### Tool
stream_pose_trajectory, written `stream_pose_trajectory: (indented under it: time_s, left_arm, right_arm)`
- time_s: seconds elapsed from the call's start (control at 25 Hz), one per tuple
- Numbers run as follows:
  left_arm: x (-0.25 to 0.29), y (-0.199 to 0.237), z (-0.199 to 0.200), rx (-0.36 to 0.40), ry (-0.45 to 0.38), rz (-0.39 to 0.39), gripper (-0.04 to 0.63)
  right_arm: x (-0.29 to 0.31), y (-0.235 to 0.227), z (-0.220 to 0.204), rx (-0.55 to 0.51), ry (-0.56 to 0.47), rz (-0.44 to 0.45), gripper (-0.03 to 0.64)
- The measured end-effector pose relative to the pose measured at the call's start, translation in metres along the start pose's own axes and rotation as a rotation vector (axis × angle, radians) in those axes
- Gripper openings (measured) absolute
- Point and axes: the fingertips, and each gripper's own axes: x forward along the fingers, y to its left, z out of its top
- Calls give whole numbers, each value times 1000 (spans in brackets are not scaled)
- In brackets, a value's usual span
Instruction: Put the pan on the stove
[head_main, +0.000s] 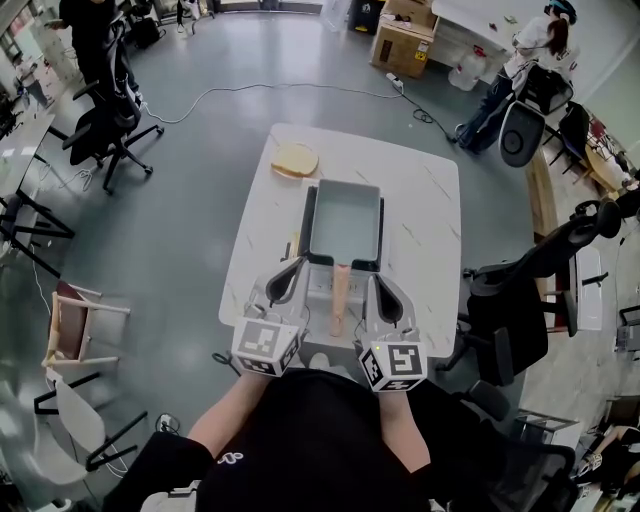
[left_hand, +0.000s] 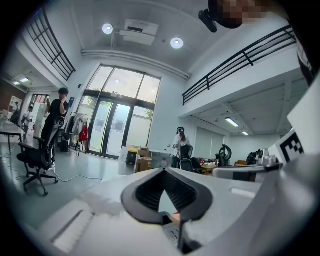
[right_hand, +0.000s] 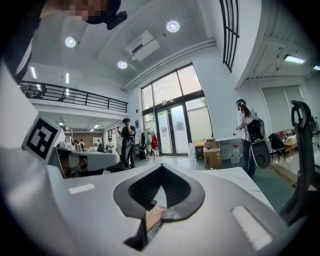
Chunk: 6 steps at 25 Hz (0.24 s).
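White table (head_main: 430, 200) stands in the middle of a big hall with a grey floor (head_main: 200, 200). At the table's near edge the person's arms reach forward with a gripper in each hand, and a marker cube (head_main: 267, 345) sits at the back of each one.

The left gripper (head_main: 290, 275) and the right gripper (head_main: 382, 292) lie side by side near the middle of that edge, both pointing towards the far edge. In the left gripper view the left gripper (left_hand: 163, 172) has its jaws together with the tips meeting and nothing between them. The right gripper view shows the same of the right gripper (right_hand: 161, 167), closed and empty.

Between the two grippers lies the wooden handle (head_main: 340, 300), its free end pointing at the person. I cannot tell whether either gripper touches it.

The handle belongs to the pan (head_main: 345, 220), which is rectangular, grey and empty, a little past the centre of the table. It rests on the stove (head_main: 309, 225), a dark flat unit whose rim shows along the pan's left and near sides.

At the far left corner of the table lies a tan slice (head_main: 295, 160) that looks like bread, well apart from the pan.

Beyond the table a cable (head_main: 250, 92) trails over the floor. A black office chair (head_main: 110, 125) stands far left, a cardboard box (head_main: 402, 45) sits at the back, and a seated person (head_main: 535, 45) is at the far right.
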Motion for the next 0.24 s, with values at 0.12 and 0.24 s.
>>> stream_pose_trajectory:
  time_s: [0.12, 0.24]
  left_arm:
    - [1, 2, 0, -2, -1, 2, 0]
    - [1, 4, 0, -2, -1, 2, 0]
  right_arm:
    - [2, 1, 0, -3, 2, 2, -12]
    - [4, 3, 1, -11, 4, 6, -12]
